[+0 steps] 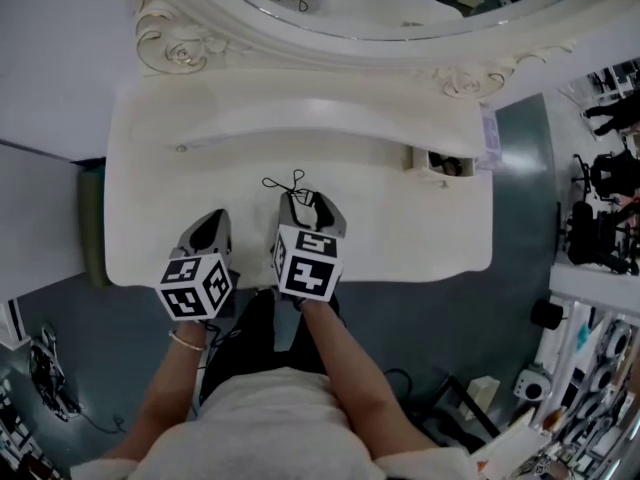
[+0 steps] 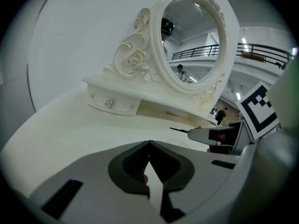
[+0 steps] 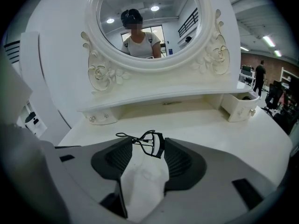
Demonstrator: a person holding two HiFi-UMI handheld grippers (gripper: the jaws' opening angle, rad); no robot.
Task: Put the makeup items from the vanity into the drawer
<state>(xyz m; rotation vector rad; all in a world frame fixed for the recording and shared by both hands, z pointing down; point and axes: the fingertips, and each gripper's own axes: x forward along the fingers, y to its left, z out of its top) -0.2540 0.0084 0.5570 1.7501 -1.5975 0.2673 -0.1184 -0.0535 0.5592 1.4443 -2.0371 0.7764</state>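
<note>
Your right tongs [image 3: 148,146] stand spread, the eyelash curler [image 3: 145,141] lying on the counter [image 1: 400,228] between their tips, lined up to pinch it for the open drawer [image 1: 445,163]; your left tongs [image 2: 149,146] hang pressed together, empty, out of the way
</note>
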